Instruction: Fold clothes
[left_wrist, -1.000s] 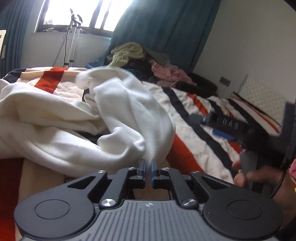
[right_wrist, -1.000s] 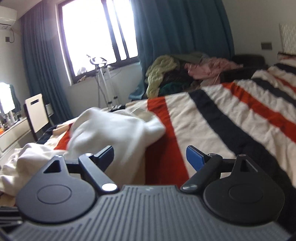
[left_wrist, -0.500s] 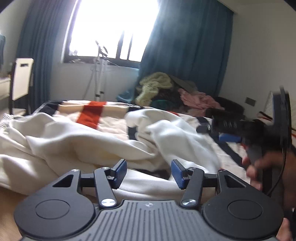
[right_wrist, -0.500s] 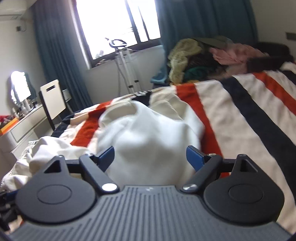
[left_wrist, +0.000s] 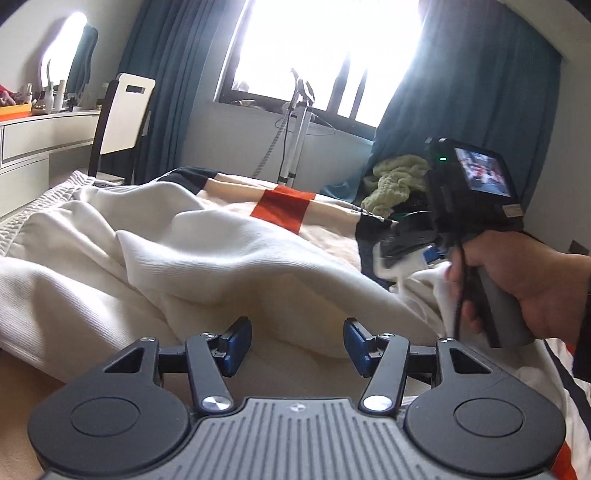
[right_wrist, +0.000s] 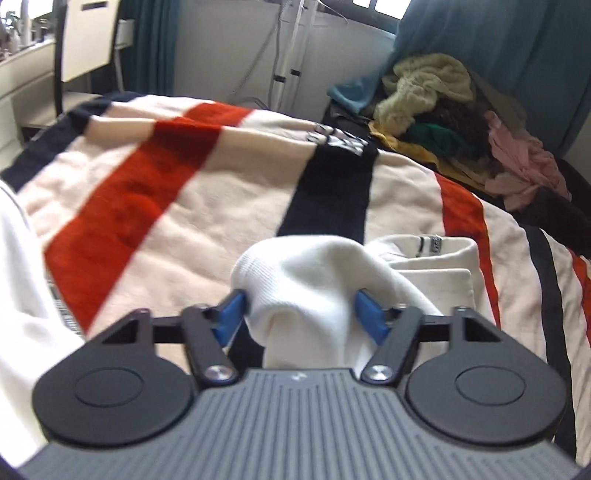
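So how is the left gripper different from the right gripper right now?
The left gripper has nothing between its fingers, with white garment lying beyond them; the right gripper has a bunch of that white cloth sitting between its fingers. The left one points across the bed toward the window; the right one points at the striped blanket and the clothes pile. Both stand open and have blue pads.

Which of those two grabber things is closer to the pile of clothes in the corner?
The right. The right gripper, its open jaws around a bunch of the white garment, sits farther up the bed toward the clothes pile. The left gripper hangs open behind it.
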